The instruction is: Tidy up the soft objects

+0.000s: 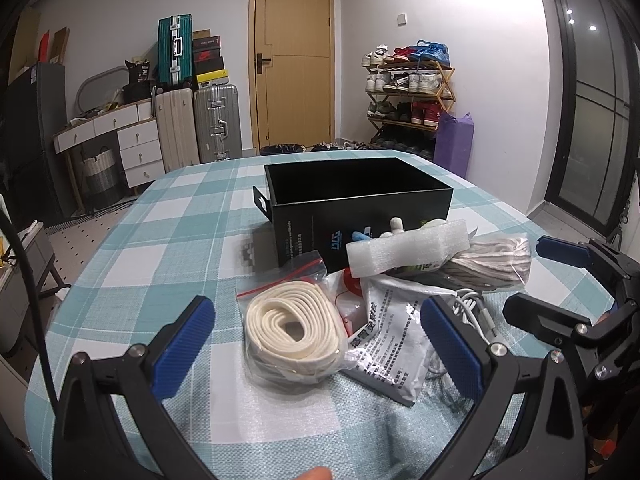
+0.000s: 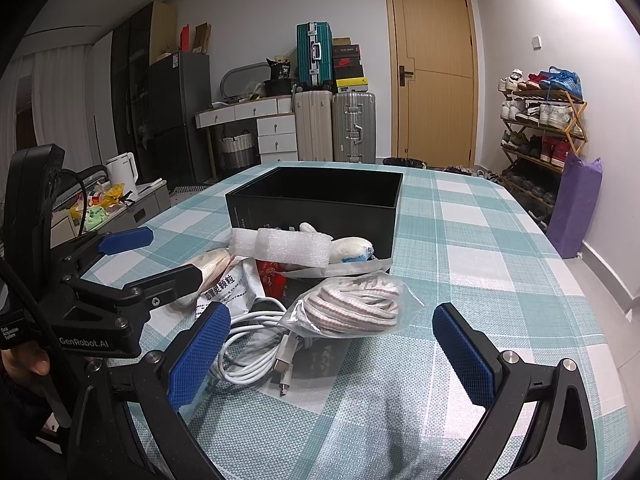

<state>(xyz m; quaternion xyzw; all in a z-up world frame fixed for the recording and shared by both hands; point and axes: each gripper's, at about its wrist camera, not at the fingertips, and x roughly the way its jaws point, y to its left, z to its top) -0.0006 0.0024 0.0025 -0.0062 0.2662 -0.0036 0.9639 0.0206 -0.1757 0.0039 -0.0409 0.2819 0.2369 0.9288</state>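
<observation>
An open black box (image 1: pixel 352 196) (image 2: pixel 316 200) stands on the checked tablecloth. In front of it lies a pile: a bagged coil of cream strap (image 1: pixel 294 326), a white medicine sachet (image 1: pixel 394 332) (image 2: pixel 228 290), a white foam block (image 1: pixel 408 246) (image 2: pixel 280 246), a bagged striped cord bundle (image 1: pixel 492 260) (image 2: pixel 352 308), a white cable (image 2: pixel 256 356) and a small plush toy (image 2: pixel 352 248). My left gripper (image 1: pixel 320 348) is open, its fingers either side of the strap coil. My right gripper (image 2: pixel 332 356) is open just before the cord bundle.
The table (image 1: pixel 168 216) is covered in a teal and white cloth. Suitcases (image 1: pixel 200 124), a drawer desk (image 1: pixel 120 140), a door (image 1: pixel 292 60) and a shoe rack (image 1: pixel 412 92) stand beyond. A purple bag (image 2: pixel 576 208) leans by the rack.
</observation>
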